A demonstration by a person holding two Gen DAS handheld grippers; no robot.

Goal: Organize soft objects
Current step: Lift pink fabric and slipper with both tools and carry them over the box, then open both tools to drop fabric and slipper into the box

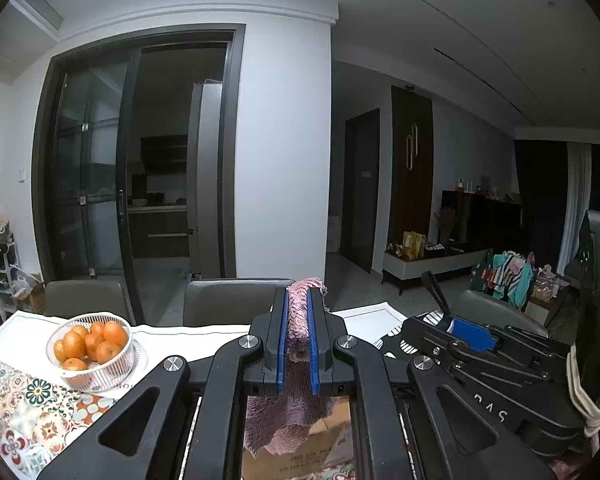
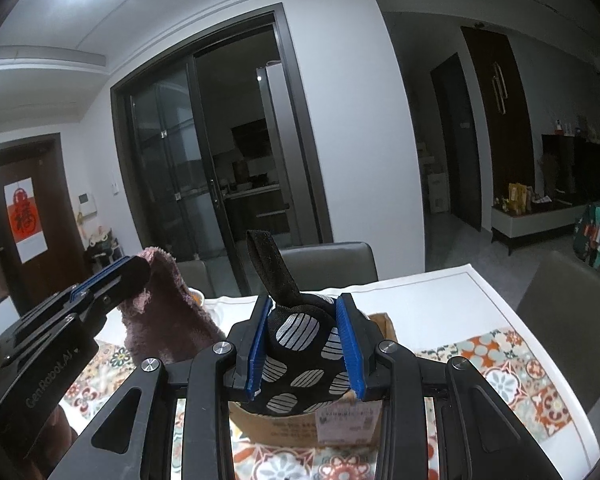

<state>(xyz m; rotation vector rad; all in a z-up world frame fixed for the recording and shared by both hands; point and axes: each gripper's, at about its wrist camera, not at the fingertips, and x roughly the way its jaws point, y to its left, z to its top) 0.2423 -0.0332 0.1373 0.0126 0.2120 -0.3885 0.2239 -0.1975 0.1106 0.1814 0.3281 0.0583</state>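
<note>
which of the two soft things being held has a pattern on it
The black mitt in the right tool, covered in striped white spots. The towel in the left tool is plain fuzzy pink.

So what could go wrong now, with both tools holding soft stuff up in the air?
1. The pink towel hangs long from the left tool; its loose end might drag outside the cardboard box.
2. The spotted mitt bulges in the right tool and may slip.
3. The bowl of oranges sits close and could get bumped.
</note>
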